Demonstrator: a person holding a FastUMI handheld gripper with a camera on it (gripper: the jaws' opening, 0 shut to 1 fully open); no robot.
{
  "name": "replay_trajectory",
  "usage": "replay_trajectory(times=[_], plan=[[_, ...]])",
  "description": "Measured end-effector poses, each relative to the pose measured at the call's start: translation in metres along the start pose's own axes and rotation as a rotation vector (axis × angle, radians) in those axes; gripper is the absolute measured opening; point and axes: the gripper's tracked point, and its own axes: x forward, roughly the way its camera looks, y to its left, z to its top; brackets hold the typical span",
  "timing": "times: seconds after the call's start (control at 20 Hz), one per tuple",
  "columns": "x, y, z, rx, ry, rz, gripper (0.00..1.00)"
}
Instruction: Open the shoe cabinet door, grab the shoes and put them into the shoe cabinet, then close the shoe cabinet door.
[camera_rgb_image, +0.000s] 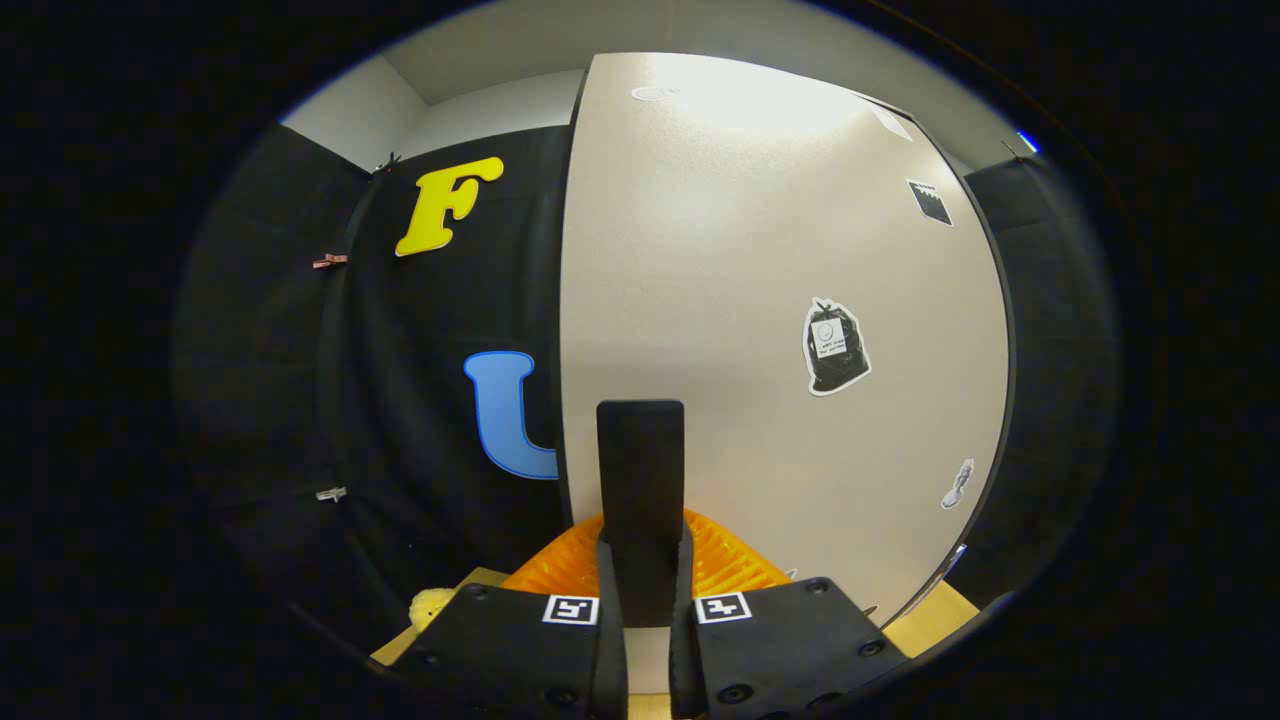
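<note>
The white shoe cabinet door (760, 300) stands close in front of me, with its left edge against the black cloth wall. A flat black handle (640, 460) sticks out from the door. My gripper (640, 545) is shut on this handle, one finger on each side of it. A small piece of something pale yellow and fluffy (432, 604), perhaps a shoe, lies low down to the left of the fingers. I cannot tell whether the door is open or closed.
Several stickers sit on the door face, among them a black bag-shaped one (835, 347). A wooden surface (935, 612) lies below the door on both sides of the gripper. The black cloth wall (300, 350) hangs to the left.
</note>
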Motion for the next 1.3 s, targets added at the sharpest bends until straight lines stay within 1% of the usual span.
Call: replay_trajectory(times=[0.15,0.35,0.45,0.65,0.8,1.05,1.3], plan=[[-0.03,-0.008,0.002,0.008,-0.001,0.018,0.2],[-0.072,-0.024,0.004,0.018,-0.01,-0.012,0.2],[-0.086,-0.027,0.007,0.041,0.0,-0.005,0.2],[-0.104,-0.037,0.011,0.036,0.005,0.002,0.2],[-0.117,-0.047,0.009,0.036,0.008,-0.009,0.2],[-0.158,-0.093,0.009,0.045,0.008,-0.035,0.19],[-0.179,-0.13,0.006,0.058,0.012,-0.059,0.19]])
